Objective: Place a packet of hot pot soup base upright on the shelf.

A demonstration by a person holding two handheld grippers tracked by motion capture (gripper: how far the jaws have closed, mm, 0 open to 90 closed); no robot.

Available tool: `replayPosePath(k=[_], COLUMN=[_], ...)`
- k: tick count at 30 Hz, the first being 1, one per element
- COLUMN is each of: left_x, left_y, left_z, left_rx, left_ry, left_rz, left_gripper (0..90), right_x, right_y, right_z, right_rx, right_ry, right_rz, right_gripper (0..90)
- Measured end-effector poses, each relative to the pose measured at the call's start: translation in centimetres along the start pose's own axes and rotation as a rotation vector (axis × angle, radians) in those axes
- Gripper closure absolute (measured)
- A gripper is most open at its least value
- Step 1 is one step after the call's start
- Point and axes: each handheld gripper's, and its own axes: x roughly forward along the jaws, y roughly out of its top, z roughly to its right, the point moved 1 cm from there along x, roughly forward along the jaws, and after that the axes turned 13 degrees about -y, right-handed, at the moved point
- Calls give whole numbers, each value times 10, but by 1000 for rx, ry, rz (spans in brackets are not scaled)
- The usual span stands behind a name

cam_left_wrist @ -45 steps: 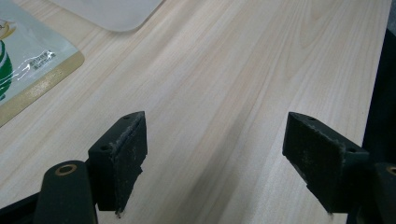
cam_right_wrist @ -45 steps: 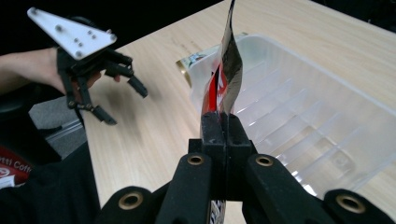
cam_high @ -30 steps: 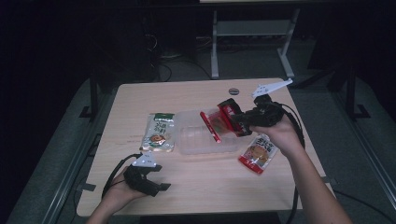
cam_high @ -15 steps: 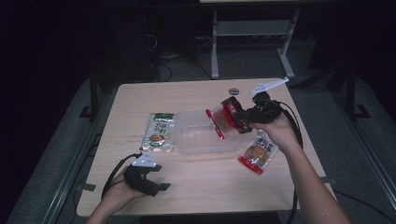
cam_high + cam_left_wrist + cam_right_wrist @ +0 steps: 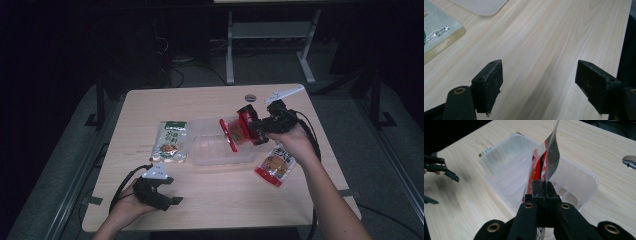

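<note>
My right gripper (image 5: 257,131) (image 5: 542,185) is shut on a red snack packet (image 5: 235,132) (image 5: 547,160), held on edge above the right part of a clear plastic bin (image 5: 217,145) (image 5: 506,175) at the table's middle. A green-and-white packet (image 5: 170,142) (image 5: 436,37) lies flat left of the bin. Another red packet (image 5: 274,166) lies right of the bin, below my right hand. My left gripper (image 5: 167,192) (image 5: 539,87) rests low near the front left of the table, open, with bare wood between its jaws.
The wooden table (image 5: 215,200) has a small round grey disc (image 5: 250,97) near its far edge. A metal stand (image 5: 270,35) rises beyond the table on the dark floor. Table edges drop off on all sides.
My right gripper has carried the red packet a little to the left, further over the bin. The left gripper has stayed where it was.
</note>
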Motion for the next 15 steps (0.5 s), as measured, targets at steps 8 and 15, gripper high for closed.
replayPosePath(k=[8, 15], left_x=[0, 1], left_y=[0, 0], left_z=[0, 1], left_rx=[-1, -10], left_ry=[-1, -3], left_rz=[-1, 8], left_gripper=[220, 219], right_x=[7, 8], right_y=[0, -1], right_z=[1, 4], right_rx=[4, 15], right_ry=[-28, -51], right_rz=[-29, -53], right_gripper=[897, 893])
